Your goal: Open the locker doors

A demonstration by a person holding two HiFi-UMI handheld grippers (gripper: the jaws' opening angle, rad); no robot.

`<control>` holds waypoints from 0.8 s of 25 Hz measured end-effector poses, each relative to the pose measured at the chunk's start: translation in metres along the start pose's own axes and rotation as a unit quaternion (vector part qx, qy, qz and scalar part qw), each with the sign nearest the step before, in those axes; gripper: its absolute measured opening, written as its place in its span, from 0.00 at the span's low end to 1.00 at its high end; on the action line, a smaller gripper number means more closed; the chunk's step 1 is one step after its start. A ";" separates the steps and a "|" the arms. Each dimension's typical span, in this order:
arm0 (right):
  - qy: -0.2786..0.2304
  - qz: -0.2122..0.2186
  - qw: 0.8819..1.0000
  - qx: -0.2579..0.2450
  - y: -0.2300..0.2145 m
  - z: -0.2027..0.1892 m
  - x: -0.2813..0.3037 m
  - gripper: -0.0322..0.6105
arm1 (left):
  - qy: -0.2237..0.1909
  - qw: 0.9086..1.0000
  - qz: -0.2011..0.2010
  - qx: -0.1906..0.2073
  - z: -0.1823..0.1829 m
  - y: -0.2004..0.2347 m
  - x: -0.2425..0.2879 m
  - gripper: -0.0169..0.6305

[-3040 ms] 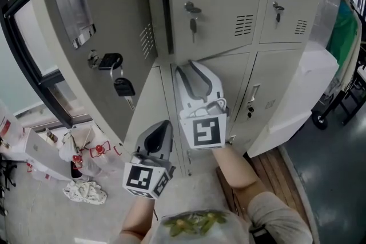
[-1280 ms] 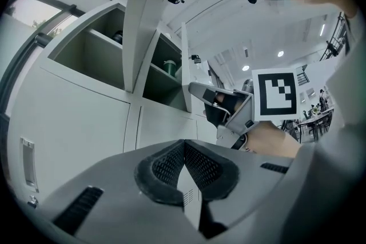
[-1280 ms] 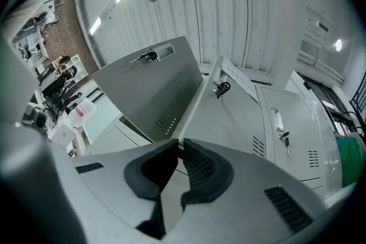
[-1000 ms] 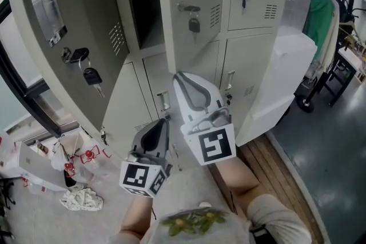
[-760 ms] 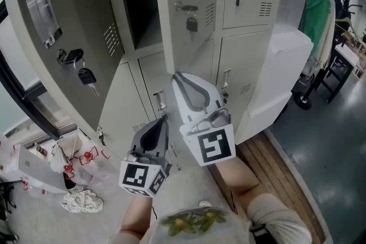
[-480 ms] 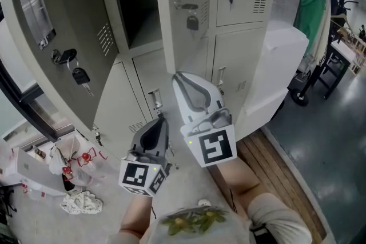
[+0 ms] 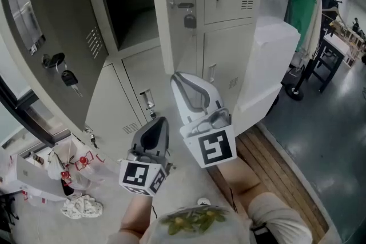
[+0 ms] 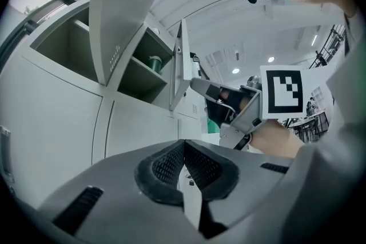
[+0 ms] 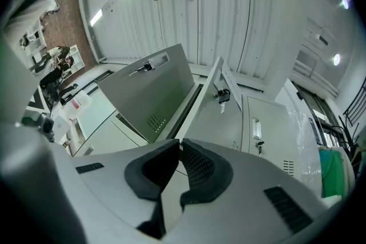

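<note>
The grey lockers fill the head view. The upper left door (image 7: 40,37) stands swung wide open, with keys (image 7: 60,68) hanging from its lock. The upper middle door (image 7: 177,3) is ajar, with a key (image 7: 189,20) in its lock. The lower doors (image 7: 143,94) are closed. My dark left gripper (image 7: 162,122) is shut and empty, in front of the lower lockers. My white right gripper (image 7: 177,77) is beside it, a little higher, shut on nothing. The left gripper view shows its pads (image 8: 171,163) pressed together and the open door (image 8: 123,20) above. In the right gripper view the pads (image 9: 197,166) meet below the ajar door (image 9: 220,106).
A white cabinet (image 7: 274,66) stands against the lockers' right end. Green clothing (image 7: 303,3) hangs on a rack behind it. Wooden boards (image 7: 280,168) lie on the floor at the right. Bags and boxes (image 7: 68,163) and a white cloth (image 7: 80,207) litter the floor at the left.
The head view has swung right and down, so the lockers have slid left and the open compartment shows more. Both grippers keep their place in view, still shut.
</note>
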State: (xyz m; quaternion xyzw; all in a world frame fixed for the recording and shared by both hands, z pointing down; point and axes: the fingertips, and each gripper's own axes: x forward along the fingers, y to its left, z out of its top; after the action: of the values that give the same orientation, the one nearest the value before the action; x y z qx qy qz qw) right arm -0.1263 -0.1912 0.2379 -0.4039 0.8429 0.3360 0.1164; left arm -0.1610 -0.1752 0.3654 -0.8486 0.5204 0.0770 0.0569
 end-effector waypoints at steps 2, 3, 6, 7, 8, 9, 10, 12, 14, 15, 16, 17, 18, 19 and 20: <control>0.003 0.000 1.000 -0.005 -0.002 0.000 -0.003 0.11 | 0.000 1.000 -0.003 0.002 0.000 -0.003 0.001 0.07; 0.001 -0.002 1.000 -0.003 -0.003 0.000 -0.004 0.11 | 0.001 1.000 -0.004 0.002 -0.001 -0.005 0.002 0.07; -0.006 -0.011 1.000 0.006 -0.007 0.003 -0.007 0.11 | 0.001 1.000 -0.008 0.000 -0.001 -0.008 0.004 0.07; -0.008 -0.014 1.000 0.008 -0.009 0.003 -0.008 0.11 | 0.001 1.000 -0.009 0.000 -0.001 -0.009 0.005 0.07; -0.010 -0.018 1.000 0.013 -0.010 0.004 -0.010 0.11 | 0.001 1.000 -0.010 -0.001 -0.001 -0.010 0.005 0.07; -0.014 -0.022 0.999 0.018 -0.012 0.004 -0.011 0.11 | 0.001 1.000 -0.011 -0.001 -0.002 -0.011 0.006 0.07; -0.016 -0.026 0.999 0.023 -0.013 0.005 -0.012 0.11 | 0.002 1.000 -0.012 -0.002 -0.002 -0.012 0.007 0.07; -0.019 -0.032 0.999 0.028 -0.016 0.006 -0.015 0.11 | 0.003 1.000 -0.013 -0.003 -0.003 -0.014 0.008 0.07; -0.018 -0.033 0.999 0.024 -0.018 0.006 -0.017 0.11 | 0.002 1.000 -0.016 -0.004 -0.004 -0.016 0.009 0.07; -0.017 -0.034 0.999 0.022 -0.019 0.006 -0.018 0.11 | 0.002 1.000 -0.017 -0.004 -0.005 -0.017 0.010 0.07; -0.018 -0.035 0.999 0.022 -0.020 0.006 -0.019 0.11 | 0.002 1.000 -0.019 -0.004 -0.005 -0.017 0.010 0.07; -0.018 -0.036 0.999 0.022 -0.021 0.007 -0.019 0.11 | 0.002 1.000 -0.020 -0.004 -0.005 -0.018 0.011 0.07; -0.018 -0.037 0.999 0.021 -0.022 0.007 -0.020 0.11 | 0.002 1.000 -0.021 -0.004 -0.005 -0.019 0.012 0.07; -0.017 -0.038 0.999 0.020 -0.023 0.007 -0.021 0.11 | 0.002 1.000 -0.022 -0.005 -0.005 -0.020 0.012 0.07; -0.016 -0.039 0.999 0.019 -0.024 0.006 -0.022 0.11 | 0.003 1.000 -0.023 -0.006 -0.006 -0.021 0.013 0.07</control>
State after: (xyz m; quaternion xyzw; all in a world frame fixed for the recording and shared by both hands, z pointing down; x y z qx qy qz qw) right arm -0.0942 -0.1843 0.2325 -0.4288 0.8308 0.3217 0.1500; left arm -0.1360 -0.1781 0.3690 -0.8609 0.5003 0.0763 0.0525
